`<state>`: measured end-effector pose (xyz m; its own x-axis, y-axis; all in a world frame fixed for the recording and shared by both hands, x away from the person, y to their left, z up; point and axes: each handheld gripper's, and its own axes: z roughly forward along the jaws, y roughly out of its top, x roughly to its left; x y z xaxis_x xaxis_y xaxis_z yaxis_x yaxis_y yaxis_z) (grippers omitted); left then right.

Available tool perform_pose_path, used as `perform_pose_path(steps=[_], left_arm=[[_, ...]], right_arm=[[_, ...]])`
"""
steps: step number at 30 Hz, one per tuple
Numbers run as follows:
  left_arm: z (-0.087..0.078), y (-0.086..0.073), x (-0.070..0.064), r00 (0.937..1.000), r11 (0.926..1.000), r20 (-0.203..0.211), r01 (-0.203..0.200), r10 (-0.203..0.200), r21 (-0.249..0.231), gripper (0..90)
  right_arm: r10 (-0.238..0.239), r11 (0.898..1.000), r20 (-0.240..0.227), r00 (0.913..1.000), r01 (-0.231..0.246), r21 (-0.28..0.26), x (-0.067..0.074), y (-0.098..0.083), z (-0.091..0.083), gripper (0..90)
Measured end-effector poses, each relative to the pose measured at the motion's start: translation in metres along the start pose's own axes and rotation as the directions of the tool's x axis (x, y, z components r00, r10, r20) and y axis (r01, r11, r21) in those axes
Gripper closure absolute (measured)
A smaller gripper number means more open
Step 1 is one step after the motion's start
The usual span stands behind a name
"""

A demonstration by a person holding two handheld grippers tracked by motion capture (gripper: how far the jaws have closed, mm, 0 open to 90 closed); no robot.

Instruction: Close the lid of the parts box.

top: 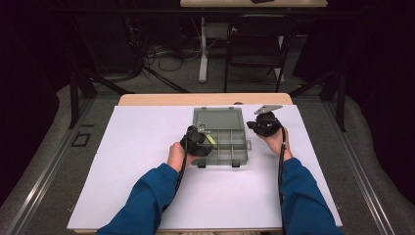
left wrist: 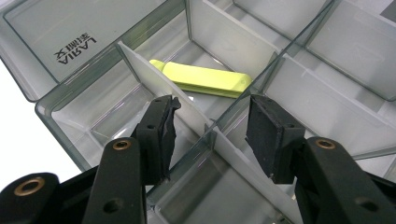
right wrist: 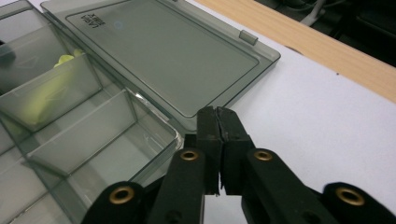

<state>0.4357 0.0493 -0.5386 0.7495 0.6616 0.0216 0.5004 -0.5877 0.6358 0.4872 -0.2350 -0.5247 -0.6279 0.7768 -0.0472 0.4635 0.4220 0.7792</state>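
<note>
Two grippers (top: 198,139) (top: 264,123), one compartment box (top: 238,155), one yellow piece (left wrist: 203,80).

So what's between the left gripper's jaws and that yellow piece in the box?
In the left gripper view, a pale divider wall of the box runs between the open left gripper and the yellow piece.

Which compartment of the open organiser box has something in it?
The compartment just beyond the left gripper, beside the lid hinge: it holds a yellow-green piece lying flat. The other compartments of the organiser box that can be seen look bare.
</note>
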Motion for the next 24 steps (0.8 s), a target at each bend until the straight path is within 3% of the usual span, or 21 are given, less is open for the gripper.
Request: perform_pose_path(steps=[2, 6, 21, 24], left_arm=[[0.0, 0.0, 0.0, 1.0, 1.0, -0.001, 0.0, 0.0, 0.0, 51.8], [0.0, 0.0, 0.0, 1.0, 1.0, 0.0, -0.001, 0.001, -0.001, 51.8], [0.0, 0.0, 0.001, 1.0, 1.0, 0.005, -0.005, 0.005, -0.003, 52.0], [0.0, -0.001, 0.001, 0.9999, 0.9999, 0.008, -0.012, 0.012, -0.004, 52.1]], right_arm=[[0.006, 1.0, -0.004, 1.0, -0.006, 0.006, -0.001, 0.001, 0.002, 90.0], [0.008, 0.997, -0.003, 1.0, -0.007, 0.08, -0.002, -0.004, 0.016, 90.0], [0.01, 0.991, -0.02, 0.9997, -0.008, 0.134, -0.004, -0.011, 0.035, 90.0], [0.031, 0.989, -0.037, 0.9989, -0.025, 0.146, -0.007, -0.009, 0.036, 90.0]])
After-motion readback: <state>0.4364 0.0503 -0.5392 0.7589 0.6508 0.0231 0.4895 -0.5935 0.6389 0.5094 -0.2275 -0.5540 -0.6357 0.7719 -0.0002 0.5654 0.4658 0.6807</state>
